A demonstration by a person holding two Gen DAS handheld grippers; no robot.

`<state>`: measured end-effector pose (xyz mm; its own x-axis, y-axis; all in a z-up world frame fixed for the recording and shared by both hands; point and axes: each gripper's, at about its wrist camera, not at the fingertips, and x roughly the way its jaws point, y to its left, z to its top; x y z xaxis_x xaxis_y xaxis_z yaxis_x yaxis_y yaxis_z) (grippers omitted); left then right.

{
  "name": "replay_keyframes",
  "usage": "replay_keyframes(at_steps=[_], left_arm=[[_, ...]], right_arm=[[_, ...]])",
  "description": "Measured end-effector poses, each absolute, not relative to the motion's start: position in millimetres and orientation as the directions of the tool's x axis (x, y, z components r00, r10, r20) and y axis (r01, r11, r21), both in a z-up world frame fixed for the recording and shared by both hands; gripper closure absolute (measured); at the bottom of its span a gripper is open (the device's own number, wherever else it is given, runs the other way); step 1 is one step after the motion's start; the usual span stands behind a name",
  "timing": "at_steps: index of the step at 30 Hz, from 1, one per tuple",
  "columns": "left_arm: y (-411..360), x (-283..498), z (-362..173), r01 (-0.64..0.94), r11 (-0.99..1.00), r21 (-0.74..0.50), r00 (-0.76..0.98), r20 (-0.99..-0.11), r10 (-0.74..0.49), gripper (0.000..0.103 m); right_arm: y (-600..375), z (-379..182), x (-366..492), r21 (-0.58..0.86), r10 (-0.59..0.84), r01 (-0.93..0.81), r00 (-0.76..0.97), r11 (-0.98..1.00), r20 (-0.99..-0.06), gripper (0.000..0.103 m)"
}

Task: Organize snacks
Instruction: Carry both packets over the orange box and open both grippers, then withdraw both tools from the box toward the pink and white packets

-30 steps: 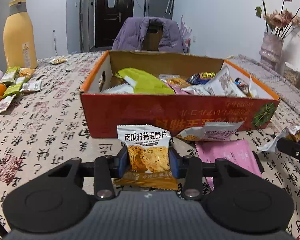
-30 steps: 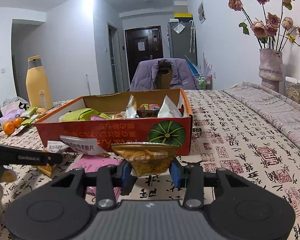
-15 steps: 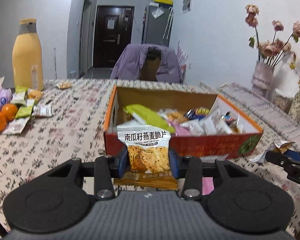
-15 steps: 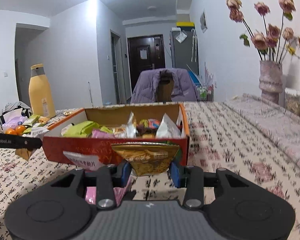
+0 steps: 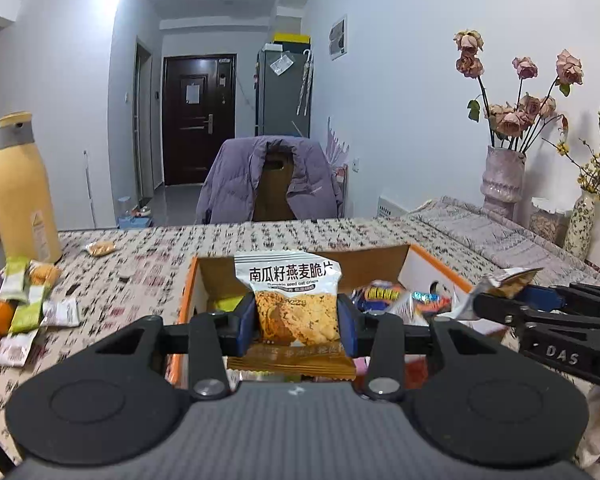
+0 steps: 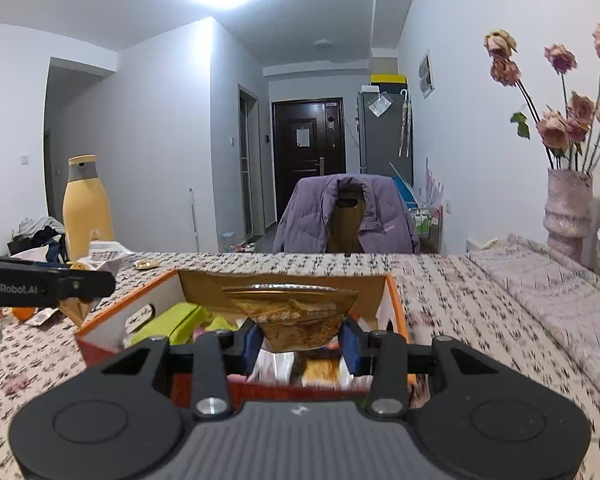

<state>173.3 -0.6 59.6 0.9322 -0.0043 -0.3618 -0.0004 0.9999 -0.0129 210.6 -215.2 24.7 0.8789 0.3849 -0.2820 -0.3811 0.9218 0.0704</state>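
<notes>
Right gripper [image 6: 300, 346] clamped on gold packet [image 6: 296, 316], above orange box [image 6: 396, 308] of snacks. Left gripper [image 6: 80, 280] at left edge, pinching a packet. Yellow bottle [image 6: 87, 210] behind; vase [image 6: 568, 210] far right.

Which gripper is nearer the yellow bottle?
Left. The left gripper is at the box's bottle-side end; the right gripper is farther across the box from the yellow bottle.
</notes>
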Motion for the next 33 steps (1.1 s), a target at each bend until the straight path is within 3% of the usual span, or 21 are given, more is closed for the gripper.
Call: replay_keyframes(at_steps=[11,25,29,30,32,33], left_arm=[[-4,231,52,-0.031,0.998,-0.057,0.906,-0.423,0.004,0.061],[-2,279,23,-0.106,0.994,-0.026,0.864,-0.497,0.079,0.060],[3,278,20,-0.118,0.992,-0.038,0.868,-0.489,0.084,0.055],[4,277,20,-0.118,0.992,-0.039,0.871,-0.484,0.085,0.051],[7,274,21,-0.127,0.991,-0.037,0.877,-0.471,0.094,0.033],[8,272,21,-0.130,0.991,-0.039,0.882,-0.460,0.097,0.030]], right_arm=[[-193,30,265,0.054,0.329,-0.328,0.892,0.943,-0.310,0.063],[-172,14,315,0.012,0.247,-0.264,0.888,0.965,-0.388,0.063],[-171,9,318,0.008,0.252,-0.273,0.879,0.962,-0.406,0.062],[-172,8,318,0.014,0.256,-0.274,0.876,0.962,-0.408,0.060],[-176,7,317,0.038,0.270,-0.280,0.869,0.959,-0.415,0.047],[-178,6,317,0.053,0.279,-0.283,0.866,0.958,-0.415,0.032]])
